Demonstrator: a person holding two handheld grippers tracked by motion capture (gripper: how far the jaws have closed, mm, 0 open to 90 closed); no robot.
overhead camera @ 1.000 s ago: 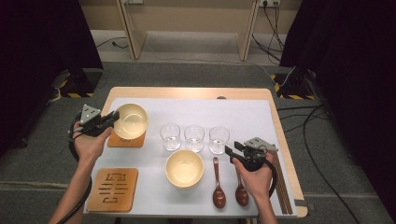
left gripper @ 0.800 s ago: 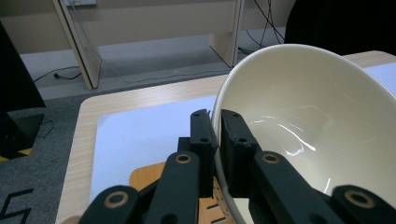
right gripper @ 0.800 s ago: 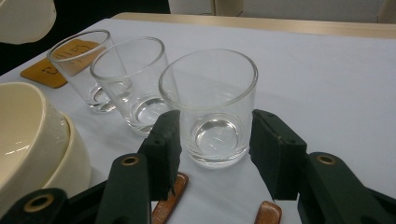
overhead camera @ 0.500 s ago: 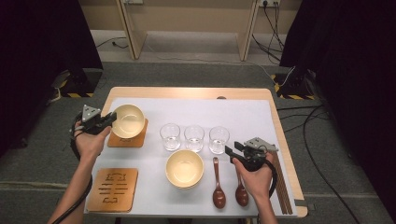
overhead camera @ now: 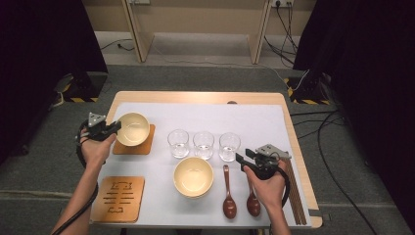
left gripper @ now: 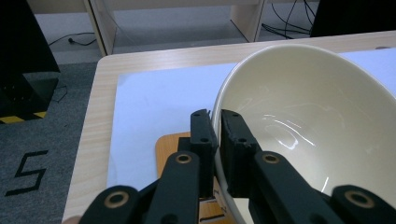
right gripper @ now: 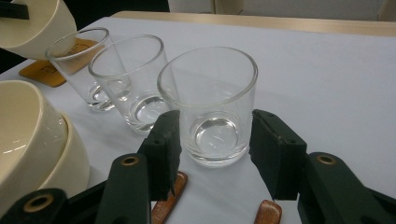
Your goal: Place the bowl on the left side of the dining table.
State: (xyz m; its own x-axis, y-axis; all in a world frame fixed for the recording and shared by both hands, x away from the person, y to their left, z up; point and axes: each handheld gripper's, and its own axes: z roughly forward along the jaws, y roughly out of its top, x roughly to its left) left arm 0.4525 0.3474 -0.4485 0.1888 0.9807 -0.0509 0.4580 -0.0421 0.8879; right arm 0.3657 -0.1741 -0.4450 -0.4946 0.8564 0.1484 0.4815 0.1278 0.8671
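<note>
A cream bowl hangs tilted just above an orange coaster at the table's left. My left gripper is shut on the bowl's near rim, one jaw inside and one outside. In the left gripper view the jaws pinch the bowl over the coaster. My right gripper is open just in front of the rightmost glass. In the right gripper view the glass stands between the gripper's spread jaws without touching them.
Two more glasses stand in a row to the left. Stacked cream bowls sit near the front, with two brown spoons beside them. Chopsticks lie at the right edge. A second coaster lies at the front left.
My left gripper has lowered the bowl toward the coaster. The right gripper has stayed where it was.
</note>
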